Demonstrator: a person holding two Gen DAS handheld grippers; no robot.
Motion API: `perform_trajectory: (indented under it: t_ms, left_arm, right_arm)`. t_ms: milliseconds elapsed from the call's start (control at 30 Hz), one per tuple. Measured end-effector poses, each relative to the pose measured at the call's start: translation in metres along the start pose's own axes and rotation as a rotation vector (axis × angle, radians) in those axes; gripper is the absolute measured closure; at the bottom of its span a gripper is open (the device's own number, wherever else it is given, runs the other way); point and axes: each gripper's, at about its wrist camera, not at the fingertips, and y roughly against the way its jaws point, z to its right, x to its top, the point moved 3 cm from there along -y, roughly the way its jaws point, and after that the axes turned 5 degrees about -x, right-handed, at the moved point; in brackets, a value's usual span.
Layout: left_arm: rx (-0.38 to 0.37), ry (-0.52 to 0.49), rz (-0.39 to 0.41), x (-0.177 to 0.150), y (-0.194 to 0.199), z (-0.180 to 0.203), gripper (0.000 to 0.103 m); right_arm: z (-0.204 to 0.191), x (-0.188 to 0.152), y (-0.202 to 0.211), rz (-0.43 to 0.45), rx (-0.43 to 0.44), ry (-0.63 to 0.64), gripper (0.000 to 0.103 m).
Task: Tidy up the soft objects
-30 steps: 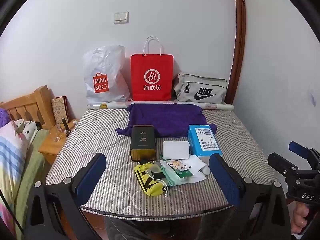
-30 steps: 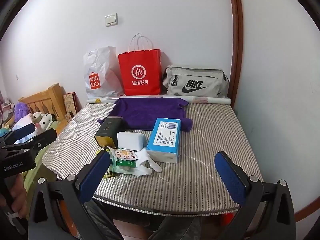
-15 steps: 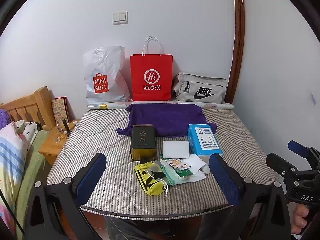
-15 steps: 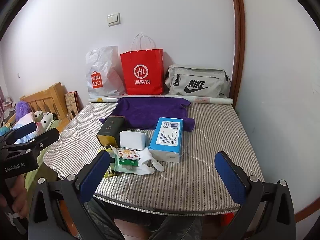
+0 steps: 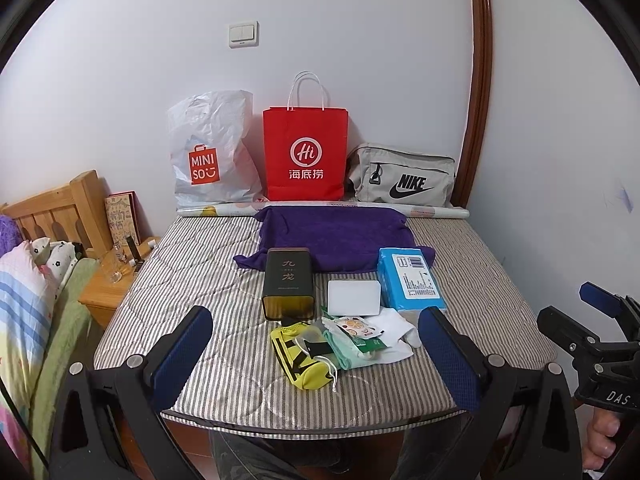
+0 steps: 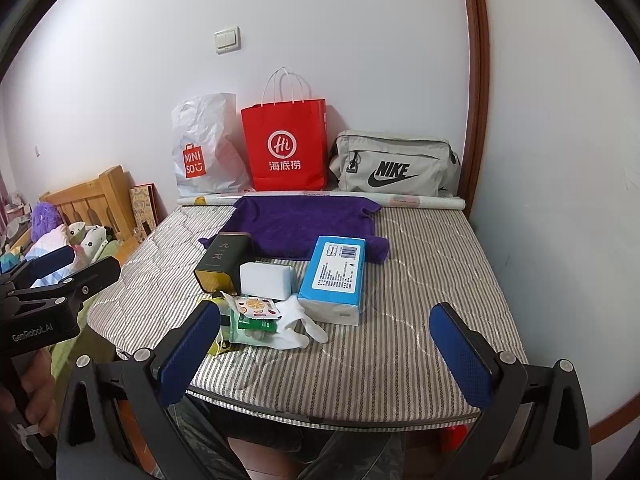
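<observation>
left wrist view: the left gripper (image 5: 316, 354) hangs wide apart and empty over the near edge of the striped mattress (image 5: 200, 280). between its fingers lies a pile: yellow pouch (image 5: 306, 364), green cloth (image 5: 346, 350), white sock (image 5: 396, 330).

right wrist view: the right gripper (image 6: 326, 354) is also spread and empty. the sock (image 6: 298, 326) touches the blue tissue pack (image 6: 334, 276); a purple towel (image 6: 296, 224) lies behind.

Three bags (image 5: 305, 153), one towel (image 5: 336, 236), two tools (image 5: 316, 354).
</observation>
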Motion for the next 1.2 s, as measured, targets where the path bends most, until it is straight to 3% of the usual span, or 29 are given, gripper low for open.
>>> perform_trajectory:
  t_ms: [1200]
  left_arm:
    - [0.000,0.003,-0.003,-0.0038,0.0030,-0.0067,0.000]
  right_arm:
    - [-0.0010,-0.0010,0.0061,0.005,-0.001,0.002,0.000]
